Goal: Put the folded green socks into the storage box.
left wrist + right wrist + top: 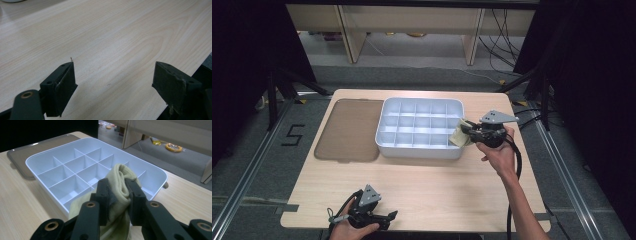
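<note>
Right gripper (468,131) clamped on a pale yellow folded cloth (460,134) at the right edge of a white plastic divided tray (421,104); left gripper (384,220) spread wide over bare table.

In the high view the white tray, split into a grid of small compartments, sits at the centre of the light wooden table (422,190), with a flat brown translucent lid (348,130) lying just beside it toward the left of the frame. The cloth hangs at the tray's right rim, centre-right of the frame, pinched between the right gripper's black jaws; in the right gripper view the cloth (120,182) bulges up between them above the tray (60,157). The left gripper, held in a hand at the bottom left of the frame, grasps nothing; the left gripper view shows its jaws well apart over the wood grain (112,37).
</note>
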